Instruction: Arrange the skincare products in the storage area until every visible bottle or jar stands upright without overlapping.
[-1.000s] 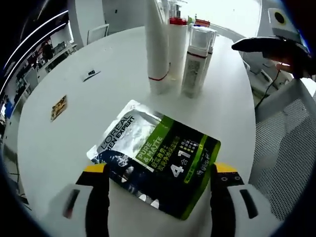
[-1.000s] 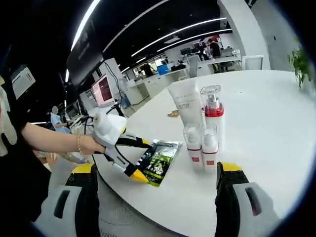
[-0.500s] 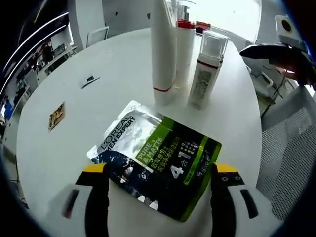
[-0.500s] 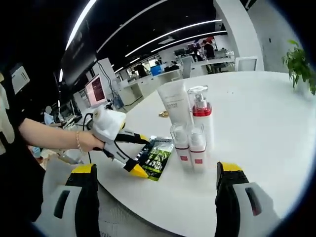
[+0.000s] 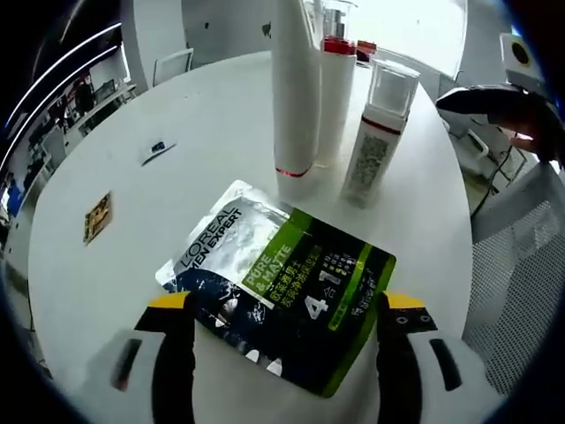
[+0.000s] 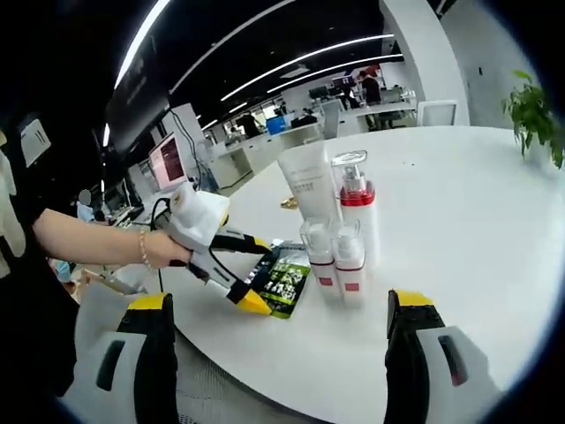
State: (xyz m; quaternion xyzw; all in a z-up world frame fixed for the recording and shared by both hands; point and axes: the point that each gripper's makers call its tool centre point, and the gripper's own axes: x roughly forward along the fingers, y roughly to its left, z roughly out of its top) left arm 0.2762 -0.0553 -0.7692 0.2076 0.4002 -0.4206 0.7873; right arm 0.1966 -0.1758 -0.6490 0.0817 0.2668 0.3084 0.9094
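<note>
Left gripper view: the left gripper (image 5: 281, 331) hangs low over the near edge of a round white bench (image 5: 203, 124), its jaws spread wide to either side of a flat sachet (image 5: 282, 283). The sachet lies face up on the bench, dark with a green band and a silver top corner; the jaws flank it without clamping it. Beyond it stands a cluster of skincare products, all upright: a tall white tube (image 5: 296, 88) with a red line near its base, a red-collared pump bottle (image 5: 335, 88) just behind it, and a small clear-capped bottle (image 5: 378, 132) to the right. At far left on the bench lie a small yellow card (image 5: 95, 216) and a small dark scrap (image 5: 157, 148). The right gripper (image 5: 494, 102) shows at the right edge, off the bench.

Right gripper view: the right gripper (image 6: 281, 331) is held clear of the bench (image 6: 459, 221), its jaws wide apart and holding nothing. The tube (image 6: 306, 181), the pump bottle (image 6: 356, 212) and two small clear-capped bottles (image 6: 334, 258) stand close together near mid-bench, the small pair side by side and touching. To their left the sachet (image 6: 284, 281) lies flat between the yellow-tipped jaws of the left gripper (image 6: 252, 278), held by a person's hand (image 6: 163, 249). A potted plant (image 6: 530, 106) stands at far right.
</note>
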